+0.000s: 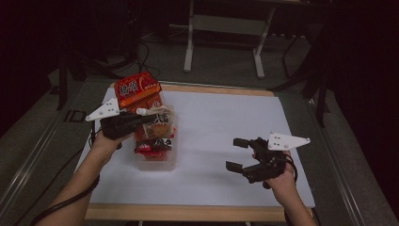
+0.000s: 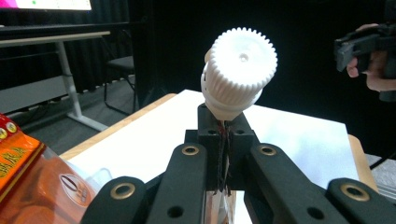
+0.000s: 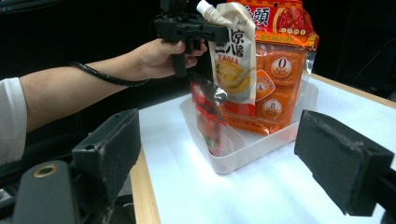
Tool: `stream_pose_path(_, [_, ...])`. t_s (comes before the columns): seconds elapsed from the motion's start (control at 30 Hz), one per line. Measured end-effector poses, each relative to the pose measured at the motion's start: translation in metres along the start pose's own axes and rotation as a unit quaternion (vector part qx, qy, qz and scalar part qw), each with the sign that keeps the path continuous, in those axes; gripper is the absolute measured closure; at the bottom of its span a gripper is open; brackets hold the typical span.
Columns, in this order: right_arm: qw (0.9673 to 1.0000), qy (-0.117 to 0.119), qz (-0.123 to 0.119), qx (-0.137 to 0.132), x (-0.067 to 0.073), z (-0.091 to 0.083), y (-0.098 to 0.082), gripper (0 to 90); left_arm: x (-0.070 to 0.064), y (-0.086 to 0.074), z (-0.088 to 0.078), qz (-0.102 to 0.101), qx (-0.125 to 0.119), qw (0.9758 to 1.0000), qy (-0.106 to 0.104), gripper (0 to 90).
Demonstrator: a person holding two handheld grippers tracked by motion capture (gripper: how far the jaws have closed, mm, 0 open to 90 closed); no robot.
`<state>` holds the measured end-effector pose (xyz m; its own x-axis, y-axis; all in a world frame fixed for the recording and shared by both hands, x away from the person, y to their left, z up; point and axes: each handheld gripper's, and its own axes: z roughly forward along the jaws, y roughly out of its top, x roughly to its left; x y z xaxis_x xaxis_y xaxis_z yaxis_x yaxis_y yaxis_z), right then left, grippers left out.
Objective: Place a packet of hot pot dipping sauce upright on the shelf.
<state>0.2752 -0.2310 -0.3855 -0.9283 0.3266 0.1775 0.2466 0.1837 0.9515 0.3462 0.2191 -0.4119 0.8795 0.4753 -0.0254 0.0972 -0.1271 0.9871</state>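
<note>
Left gripper (image 1: pixel 141 117) is clamped on a cream spouted drink pouch with a white ribbed cap (image 3: pixel 232 51), upright in the clear plastic tub (image 3: pixel 261 142); right gripper (image 1: pixel 237 154) hangs open nearby.

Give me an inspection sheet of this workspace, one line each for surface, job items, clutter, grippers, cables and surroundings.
Surface: white sheet on a wood-edged table.
Job's things: spouted pouch with white cap, its top pinched in the left gripper above the clear tub; orange snack bag and red packet stand in the tub.
Clutter: nothing seen.
Grippers: left shut on the pouch; right gripper open, holding nothing, over the sheet.
Cables: one trails along the left forearm.
Surroundings: dark room, white table frame behind.
</note>
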Motion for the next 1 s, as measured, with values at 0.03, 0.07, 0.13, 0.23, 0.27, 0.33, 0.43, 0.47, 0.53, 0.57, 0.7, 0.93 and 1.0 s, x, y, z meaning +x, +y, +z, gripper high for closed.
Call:
stream_pose_path(0.03, [1.0, 0.0, 0.001, 0.0, 0.0, 0.0, 0.0, 14.5, 0.0, -0.001, 0.0, -0.001, 0.002, 1.0, -0.003, 88.3])
stream_pose_path(0.07, [1.0, 0.001, 0.001, 0.0, 0.0, 0.0, 0.0, 14.5, 0.0, -0.002, 0.0, -0.004, 0.004, 1.0, -0.007, 88.3])
stream_pose_path(0.13, [1.0, 0.002, 0.002, 0.0, 0.0, 0.0, 0.0, 14.5, -0.001, -0.005, 0.001, -0.003, 0.012, 0.9998, -0.013, 88.3])
stream_pose_path(0.23, [1.0, 0.003, 0.004, -0.001, -0.001, 0.0, -0.001, 14.5, -0.002, -0.008, 0.002, -0.005, 0.018, 0.9996, -0.023, 88.3])
stream_pose_path(0.27, [1.0, 0.002, 0.004, -0.001, -0.001, 0.0, -0.001, 14.6, -0.002, -0.009, 0.003, -0.006, 0.018, 0.9995, -0.027, 88.2])
stream_pose_path(0.33, [1.0, 0.002, 0.005, -0.001, -0.001, 0.0, -0.001, 14.6, -0.003, -0.011, 0.004, -0.009, 0.021, 0.9993, -0.03, 88.3])
stream_pose_path(0.43, [1.0, 0.002, 0.007, -0.002, -0.001, 0.0, -0.001, 14.6, -0.004, -0.013, 0.005, -0.014, 0.026, 0.9988, -0.039, 88.2])
stream_pose_path(0.47, [1.0, 0.002, 0.008, -0.002, -0.002, 0.0, -0.001, 14.6, -0.004, -0.014, 0.005, -0.016, 0.026, 0.9987, -0.041, 88.2])
stream_pose_path(0.53, [0.9999, 0.002, 0.01, -0.003, -0.002, 0.0, -0.001, 14.6, -0.005, -0.015, 0.006, -0.019, 0.033, 0.9983, -0.044, 88.2])
stream_pose_path(0.57, [0.9999, 0.001, 0.01, -0.003, -0.002, 0.0, -0.001, 14.6, -0.005, -0.016, 0.007, -0.018, 0.035, 0.9982, -0.045, 88.2])
stream_pose_path(0.7, [0.9999, 0.0, 0.012, -0.004, -0.003, 0.0, -0.001, 14.7, -0.006, -0.016, 0.007, -0.019, 0.036, 0.9982, -0.045, 88.1])
stream_pose_path(0.93, [0.9998, 0.001, 0.018, -0.006, -0.004, -0.001, -0.002, 14.7, -0.008, -0.014, 0.006, -0.02, 0.041, 0.9976, -0.052, 88.2])
stream_pose_path(1.0, [0.9997, 0.002, 0.021, -0.009, -0.005, -0.001, -0.002, 14.7, -0.009, -0.013, 0.006, -0.018, 0.043, 0.9974, -0.054, 88.2])
